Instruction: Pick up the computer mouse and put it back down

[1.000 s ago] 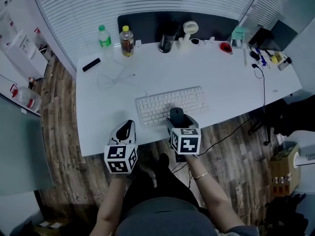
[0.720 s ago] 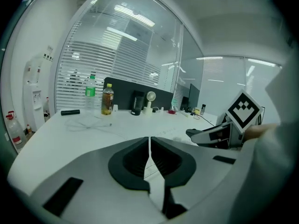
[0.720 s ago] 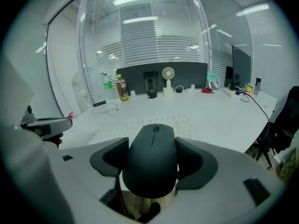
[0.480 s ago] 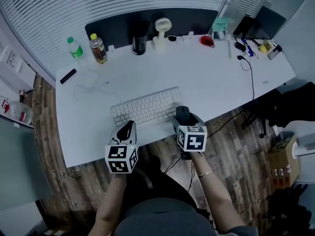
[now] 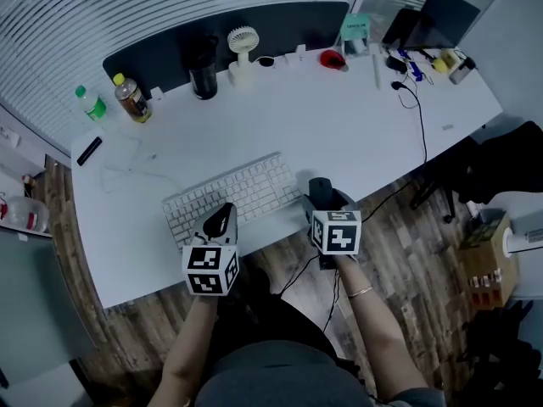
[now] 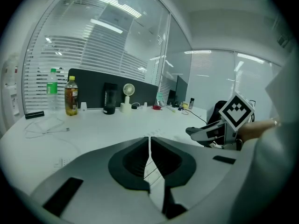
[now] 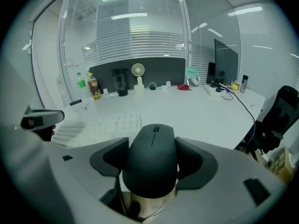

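The black computer mouse sits between the jaws of my right gripper, which is shut on its sides. In the head view the mouse is held at the white desk's front edge, just right of the white keyboard, with the right gripper behind it. My left gripper hovers over the keyboard's near edge, its jaws shut together with nothing in them. The right gripper also shows at the right of the left gripper view.
Along the desk's back stand two bottles, a black cup, a small fan and a dark partition. A black remote and white cord lie left. A black cable runs right; a chair stands beyond.
The right gripper, shut on the mouse, has moved rightward from in front of the keyboard to past its right end. The head view has swung, shifting the desk leftward.
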`<state>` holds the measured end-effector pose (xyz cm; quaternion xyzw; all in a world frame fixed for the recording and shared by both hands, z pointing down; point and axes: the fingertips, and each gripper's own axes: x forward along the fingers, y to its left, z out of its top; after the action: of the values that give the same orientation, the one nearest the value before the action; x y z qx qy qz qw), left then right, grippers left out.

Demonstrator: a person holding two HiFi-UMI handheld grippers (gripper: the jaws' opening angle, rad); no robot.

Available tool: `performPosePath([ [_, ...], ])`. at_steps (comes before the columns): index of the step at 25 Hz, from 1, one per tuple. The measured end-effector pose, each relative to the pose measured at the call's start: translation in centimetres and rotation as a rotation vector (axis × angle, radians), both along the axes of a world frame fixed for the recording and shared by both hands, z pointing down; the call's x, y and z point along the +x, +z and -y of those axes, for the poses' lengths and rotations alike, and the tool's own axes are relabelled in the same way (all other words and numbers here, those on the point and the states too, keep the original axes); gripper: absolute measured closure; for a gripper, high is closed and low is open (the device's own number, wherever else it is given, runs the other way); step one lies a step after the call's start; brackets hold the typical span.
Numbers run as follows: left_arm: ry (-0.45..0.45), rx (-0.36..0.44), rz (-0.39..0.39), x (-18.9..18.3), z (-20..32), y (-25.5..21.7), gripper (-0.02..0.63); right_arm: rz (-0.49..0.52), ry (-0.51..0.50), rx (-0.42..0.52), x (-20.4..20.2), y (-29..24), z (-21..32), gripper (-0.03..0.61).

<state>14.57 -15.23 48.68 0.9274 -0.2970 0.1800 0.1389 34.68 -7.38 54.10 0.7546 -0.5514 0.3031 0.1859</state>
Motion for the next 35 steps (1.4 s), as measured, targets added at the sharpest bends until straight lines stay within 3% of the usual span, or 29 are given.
performPosePath([
  [14,0.04,-0.027,0.026,4.3,1.6,1.4,0.581,0.005,0.007,-0.035,5.1,2.9,2.1,0.265],
  [35,-0.001,-0.044,0.019,4.4,4.2,1.5,0.581,-0.022,-0.092,-0.063,6.2,5.1,5.9,0.265],
])
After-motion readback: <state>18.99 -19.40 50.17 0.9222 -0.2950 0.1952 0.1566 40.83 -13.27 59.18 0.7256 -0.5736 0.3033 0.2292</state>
